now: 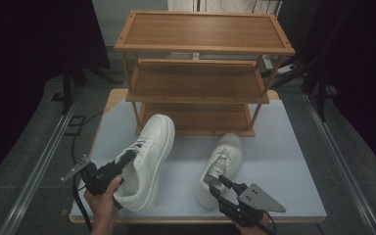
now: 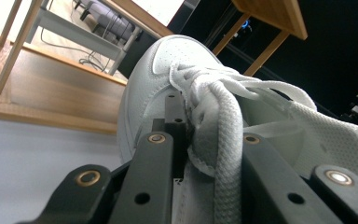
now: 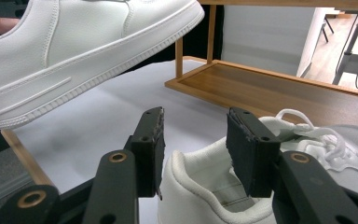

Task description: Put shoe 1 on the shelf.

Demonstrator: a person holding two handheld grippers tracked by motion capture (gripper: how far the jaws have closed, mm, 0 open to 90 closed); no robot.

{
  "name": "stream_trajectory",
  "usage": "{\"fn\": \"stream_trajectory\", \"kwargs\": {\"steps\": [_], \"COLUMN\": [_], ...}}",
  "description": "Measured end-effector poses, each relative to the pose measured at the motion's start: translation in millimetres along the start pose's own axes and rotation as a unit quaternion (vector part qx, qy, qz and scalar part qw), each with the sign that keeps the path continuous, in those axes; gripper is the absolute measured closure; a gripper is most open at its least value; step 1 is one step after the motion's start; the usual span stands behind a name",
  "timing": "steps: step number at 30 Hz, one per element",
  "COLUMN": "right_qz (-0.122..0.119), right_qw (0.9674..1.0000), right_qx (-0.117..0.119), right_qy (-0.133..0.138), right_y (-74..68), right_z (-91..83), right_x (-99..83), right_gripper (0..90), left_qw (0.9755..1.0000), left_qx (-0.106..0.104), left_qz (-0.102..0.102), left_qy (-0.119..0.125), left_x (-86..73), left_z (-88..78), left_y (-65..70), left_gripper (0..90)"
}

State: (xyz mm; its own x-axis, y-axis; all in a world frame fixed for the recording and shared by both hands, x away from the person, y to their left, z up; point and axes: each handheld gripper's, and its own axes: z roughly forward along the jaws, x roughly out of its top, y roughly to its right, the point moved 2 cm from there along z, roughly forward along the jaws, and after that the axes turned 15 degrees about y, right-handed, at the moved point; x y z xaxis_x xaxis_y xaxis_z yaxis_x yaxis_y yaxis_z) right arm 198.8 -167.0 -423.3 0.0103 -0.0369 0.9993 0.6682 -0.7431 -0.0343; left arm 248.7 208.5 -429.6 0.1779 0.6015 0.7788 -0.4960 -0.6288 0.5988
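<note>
1. High view: wooden shoe rack stands at the table's far edge; all three shelves bare.
2. Left gripper has its jaws clamped on the left shoe's tongue and laces, the shoe raised off the table.
3. Right gripper has its jaws parted, straddling the heel collar of the right shoe, which rests on the table.

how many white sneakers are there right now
2. One white lace-up sneaker is lifted off the table at the left, clamped at its tongue by the left gripper. The other white sneaker rests on the table, the open right gripper at its heel.
</note>
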Motion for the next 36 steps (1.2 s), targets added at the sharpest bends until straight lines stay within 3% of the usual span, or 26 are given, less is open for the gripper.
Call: {"fn": "stream_trajectory", "kwargs": {"steps": [11, 23, 36], "right_qz": [0.005, 0.003, 0.007], "right_qw": [0.9999, 0.9998, 0.9997], "right_qx": [-0.005, -0.012, -0.010], "right_qy": [0.008, 0.018, 0.020], "right_y": [2.2, 2.3, 1.9], "right_z": [-3.5, -8.1, -10.4], "right_x": [4.5, 10.2, 11.6], "right_gripper": [56.4, 56.4, 56.4], "left_qw": [0.9997, 0.9991, 0.9988], "left_qx": [-0.014, -0.032, -0.027], "left_qz": [0.001, 0.006, 0.017], "left_qy": [0.021, 0.028, 0.037], "left_x": [15.8, 32.6, 40.7], "left_z": [14.2, 53.4, 90.2], "left_y": [15.1, 33.5, 43.9], "left_gripper": [81.9, 81.9, 81.9]}}
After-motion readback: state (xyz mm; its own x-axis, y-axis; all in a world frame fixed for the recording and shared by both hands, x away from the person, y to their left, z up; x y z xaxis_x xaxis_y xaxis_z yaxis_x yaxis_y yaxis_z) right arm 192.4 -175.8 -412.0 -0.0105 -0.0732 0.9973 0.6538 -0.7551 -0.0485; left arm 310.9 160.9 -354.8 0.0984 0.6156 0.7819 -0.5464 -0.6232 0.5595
